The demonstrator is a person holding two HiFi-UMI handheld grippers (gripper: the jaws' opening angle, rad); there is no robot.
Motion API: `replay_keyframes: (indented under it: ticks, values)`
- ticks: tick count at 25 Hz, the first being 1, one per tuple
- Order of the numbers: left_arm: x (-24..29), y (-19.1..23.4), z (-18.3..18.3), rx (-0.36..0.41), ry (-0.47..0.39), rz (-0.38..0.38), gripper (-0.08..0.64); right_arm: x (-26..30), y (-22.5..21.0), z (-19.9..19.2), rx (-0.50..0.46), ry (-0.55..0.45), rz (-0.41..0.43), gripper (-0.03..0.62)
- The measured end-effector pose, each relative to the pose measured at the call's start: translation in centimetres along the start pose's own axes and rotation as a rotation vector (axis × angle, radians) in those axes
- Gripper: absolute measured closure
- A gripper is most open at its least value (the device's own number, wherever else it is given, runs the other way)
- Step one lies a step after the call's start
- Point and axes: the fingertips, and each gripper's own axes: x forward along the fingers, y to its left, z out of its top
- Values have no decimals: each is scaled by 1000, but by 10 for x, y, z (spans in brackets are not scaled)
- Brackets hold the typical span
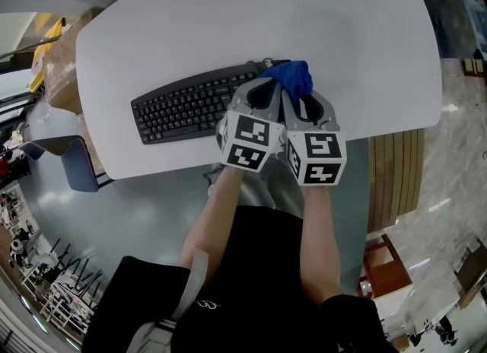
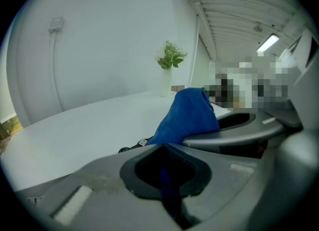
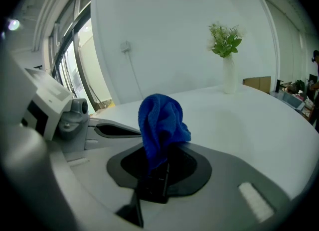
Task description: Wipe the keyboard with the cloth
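Now the right tongs pinch a bunched blue cloth at the keyboard's end. The left tongs sit pressed together.

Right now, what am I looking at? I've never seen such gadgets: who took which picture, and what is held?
No robot here: a person holds a two-jawed hand tool in each hand; the patterned cubes are part of them. The head view comes from a camera on the person's head, the other two from cameras riding on each tool. A black computer keyboard lies on the white rounded table. The jaws of the right gripper are shut on a crumpled blue cloth; those of the left gripper, also shut, seem to pinch a thin edge of it.
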Motion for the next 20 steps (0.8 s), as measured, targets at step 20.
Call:
replay_keyframes:
  ticks: [20]
  values:
    - [-30, -4, 21, -46, -100, 2, 564, -37, -5, 49, -34, -117, -36, 500]
